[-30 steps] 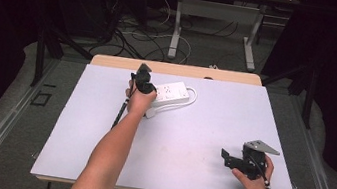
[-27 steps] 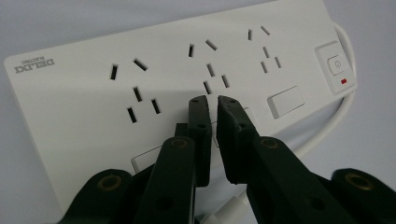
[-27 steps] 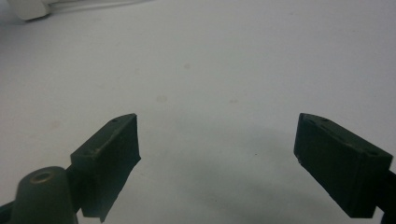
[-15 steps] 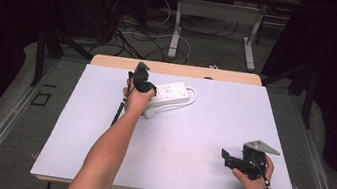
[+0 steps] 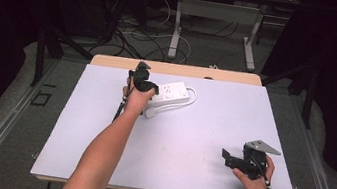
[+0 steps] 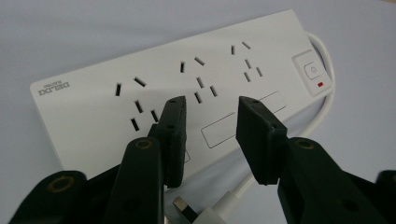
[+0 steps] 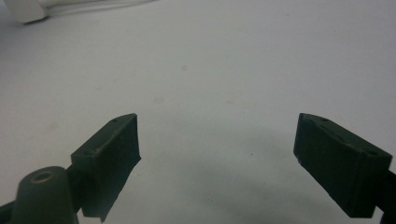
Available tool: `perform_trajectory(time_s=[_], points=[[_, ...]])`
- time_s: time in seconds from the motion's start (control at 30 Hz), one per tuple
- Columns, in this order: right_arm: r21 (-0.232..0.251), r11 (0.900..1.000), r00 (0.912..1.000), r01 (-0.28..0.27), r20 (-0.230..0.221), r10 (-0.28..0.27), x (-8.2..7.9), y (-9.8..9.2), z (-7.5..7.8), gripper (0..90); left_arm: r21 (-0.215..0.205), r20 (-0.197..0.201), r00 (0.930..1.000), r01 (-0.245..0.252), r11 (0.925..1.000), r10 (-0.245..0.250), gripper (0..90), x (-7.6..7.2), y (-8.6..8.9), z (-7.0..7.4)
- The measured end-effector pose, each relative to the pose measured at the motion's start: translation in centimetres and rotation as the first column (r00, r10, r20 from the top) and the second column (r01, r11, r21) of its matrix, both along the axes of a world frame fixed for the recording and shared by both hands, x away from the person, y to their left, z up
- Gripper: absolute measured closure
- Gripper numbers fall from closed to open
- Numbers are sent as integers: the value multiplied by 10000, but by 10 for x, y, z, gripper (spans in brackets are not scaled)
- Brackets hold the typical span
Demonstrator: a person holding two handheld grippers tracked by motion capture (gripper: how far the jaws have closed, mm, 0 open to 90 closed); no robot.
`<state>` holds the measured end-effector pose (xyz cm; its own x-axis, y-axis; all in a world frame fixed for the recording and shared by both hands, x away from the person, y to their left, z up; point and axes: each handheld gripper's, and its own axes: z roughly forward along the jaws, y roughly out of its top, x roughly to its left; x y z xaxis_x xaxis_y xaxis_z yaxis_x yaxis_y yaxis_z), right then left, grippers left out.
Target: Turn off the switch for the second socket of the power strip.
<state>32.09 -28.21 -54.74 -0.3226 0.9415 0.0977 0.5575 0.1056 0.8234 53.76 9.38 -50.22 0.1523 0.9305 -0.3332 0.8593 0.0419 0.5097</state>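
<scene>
A white power strip (image 5: 172, 93) lies at the far middle of the pale table (image 5: 201, 130), its white cable (image 5: 193, 97) looped at its right end. My left gripper (image 5: 140, 73) hovers over the strip's left part. In the left gripper view the strip (image 6: 93, 116) shows several sockets and a switch (image 6: 312, 71). The left gripper (image 6: 212, 105) has just been opening; its jaws stand apart with nothing between them. A white plug (image 6: 189, 211) lies below them. My right gripper (image 5: 229, 157) rests near the front right, open (image 7: 217, 126) over bare table.
A wooden table edge (image 5: 175, 69) runs behind the pale top. Beyond it the floor holds cables (image 5: 135, 34) and metal desk legs (image 5: 177, 30). A corner of the power strip (image 7: 23, 11) shows far off in the right gripper view.
</scene>
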Motion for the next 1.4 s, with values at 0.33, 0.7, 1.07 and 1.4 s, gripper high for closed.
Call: perform_trajectory(time_s=[0.33, 0.7, 1.07, 1.4], points=[[46, 10000, 10000, 50, -26, -50, 0, 0, 0, 137, 360, 671, 9974, 232, 9991, -256, 459, -3, -1, 4], [34, 10000, 10000, 45, -16, -45, 0, 0, 0, 137, 429, 1329, 9895, 515, 9977, -568, 278, -6, 3, 9], [-7, 10000, 10000, 6, 17, -6, -1, -1, 1, 137, 566, 1569, 9772, 1357, 9891, -1430, 215, -14, 5, 19], [12, 10000, 10000, 25, -9, -25, -1, -1, 1, 138, 796, 1749, 9595, 2096, 9745, -2207, 215, -28, 4, 31]])
